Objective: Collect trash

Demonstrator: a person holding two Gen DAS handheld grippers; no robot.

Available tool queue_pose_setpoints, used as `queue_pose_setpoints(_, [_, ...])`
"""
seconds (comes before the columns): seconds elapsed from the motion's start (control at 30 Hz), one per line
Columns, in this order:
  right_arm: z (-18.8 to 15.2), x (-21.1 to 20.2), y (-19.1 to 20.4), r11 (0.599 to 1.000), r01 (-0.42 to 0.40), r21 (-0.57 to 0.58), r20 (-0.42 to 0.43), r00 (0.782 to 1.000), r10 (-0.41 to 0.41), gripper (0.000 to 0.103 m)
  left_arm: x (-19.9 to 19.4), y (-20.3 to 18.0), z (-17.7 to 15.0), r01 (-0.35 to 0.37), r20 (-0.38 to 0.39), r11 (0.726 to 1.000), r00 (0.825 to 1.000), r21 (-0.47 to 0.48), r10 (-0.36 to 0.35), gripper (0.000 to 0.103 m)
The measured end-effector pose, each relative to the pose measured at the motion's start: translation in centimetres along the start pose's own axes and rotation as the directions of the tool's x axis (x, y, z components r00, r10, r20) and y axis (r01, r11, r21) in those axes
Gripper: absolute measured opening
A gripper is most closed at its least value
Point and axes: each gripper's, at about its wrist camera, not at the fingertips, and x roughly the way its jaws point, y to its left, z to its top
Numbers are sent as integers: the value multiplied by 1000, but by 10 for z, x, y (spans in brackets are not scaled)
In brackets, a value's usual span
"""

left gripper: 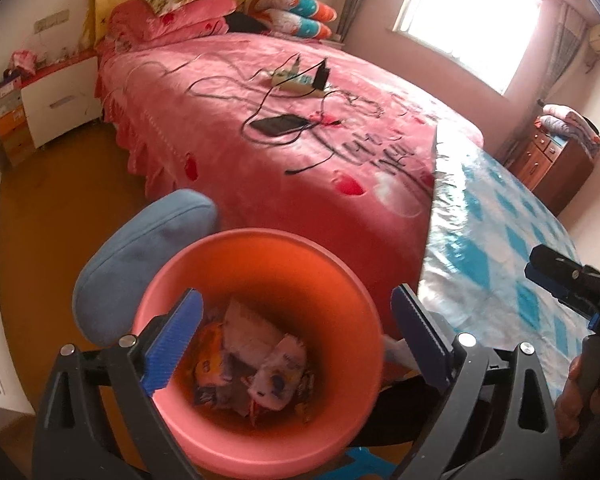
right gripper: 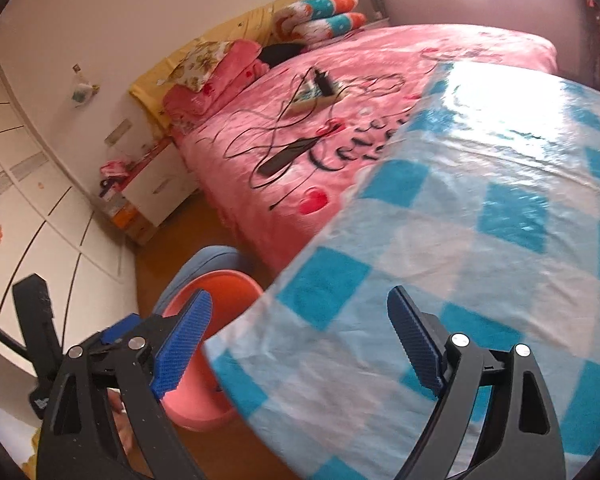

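With both my left gripper (left gripper: 296, 340) and right gripper (right gripper: 300, 344) spread wide and empty, wrappers (left gripper: 256, 368) sit in the pink bin (left gripper: 260, 240), so I judge the drop done and the next move a search for more trash.

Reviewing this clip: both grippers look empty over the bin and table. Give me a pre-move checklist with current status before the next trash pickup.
1. Left gripper open, nothing between the pads: ok.
2. Right gripper open and empty: ok.
3. Wrappers lie inside the pink bin, none on its rim: ok.
4. Bin upright beside the checkered tablecloth: ok.
5. More trash left on the tablecloth: none on the visible part; the rest cannot tell.
6. Trash on the floor: none in view.
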Motion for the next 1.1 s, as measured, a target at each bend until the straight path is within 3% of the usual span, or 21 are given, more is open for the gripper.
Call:
queue_pose_setpoints(0.3, [0,-30,-24,993,121,-9,79,990,-120,91,-8,-48,12,34,54,996,998,86,-39,97])
queue_pose_setpoints(0.47, [-1,-49,-40,983,185,-2,125,975,-183,91,-11,-74,17,91,72,991,993,98,-98,98])
queue_pose_setpoints(0.6, [-1,-66,-53,972,236,7,165,958,-234,91,-9,-95,18,140,75,984,986,107,-148,98])
queue_pose_setpoints(1.1, [-8,-117,-107,930,359,78,267,891,-366,91,-3,-174,16,208,77,955,971,213,-228,99])
